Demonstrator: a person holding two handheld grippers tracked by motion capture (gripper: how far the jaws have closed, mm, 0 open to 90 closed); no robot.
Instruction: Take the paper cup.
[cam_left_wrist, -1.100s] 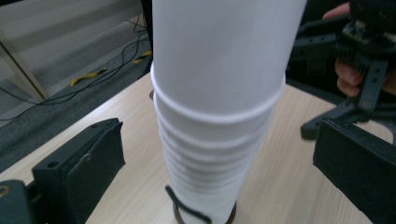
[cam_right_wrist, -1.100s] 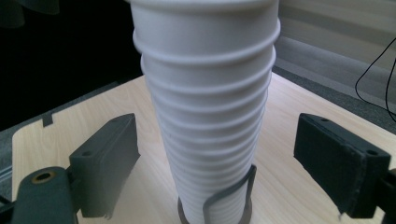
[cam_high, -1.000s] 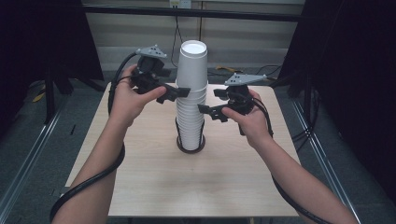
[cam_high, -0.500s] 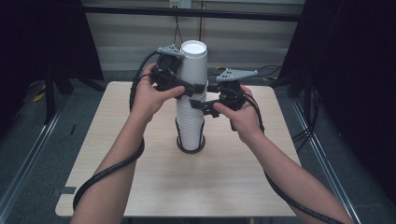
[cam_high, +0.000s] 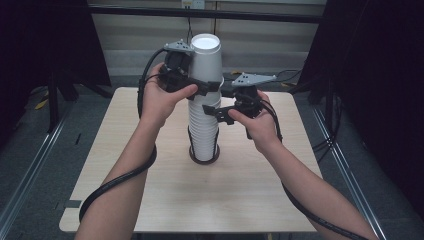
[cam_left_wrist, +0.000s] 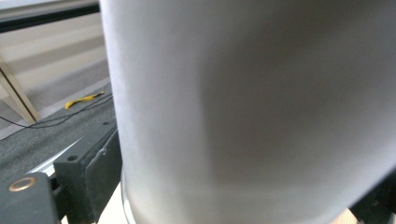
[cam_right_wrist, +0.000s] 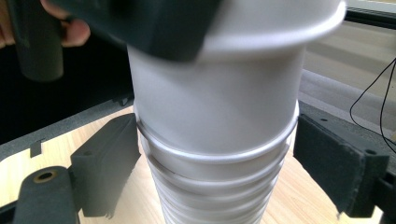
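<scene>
Tall stack of white paper cups (cam_high: 202, 127) standing upright about mid-bench, a bit toward the far edge, base sitting in a dark ring (cam_high: 203, 156). Top cup (cam_high: 205, 62) riding higher than the rest, rim showing clear of the next one in the right gripper view (cam_right_wrist: 219, 28).

Left tongs (cam_high: 207, 86) coming in from the left side of the stack, up at the top cup's lower part, just been closing with that cup between the jaws. Left gripper view: cup wall (cam_left_wrist: 252, 107) right up close, one dark pad (cam_left_wrist: 91, 163) sitting against its left side, other pad barely peeking at the lower right corner. Looks clamped on the top cup.

Right tongs (cam_high: 220, 112) lower down, on the right side of the stack. In the right gripper view, jaws set apart either side of the stack (cam_right_wrist: 215, 154): left pad (cam_right_wrist: 109, 163) just beside the cup rims, right pad (cam_right_wrist: 336, 158) with a visible gap. Not squeezing anything.

Hands on both grippers, cables trailing back over the near edge of the bench (cam_high: 150, 200).
</scene>
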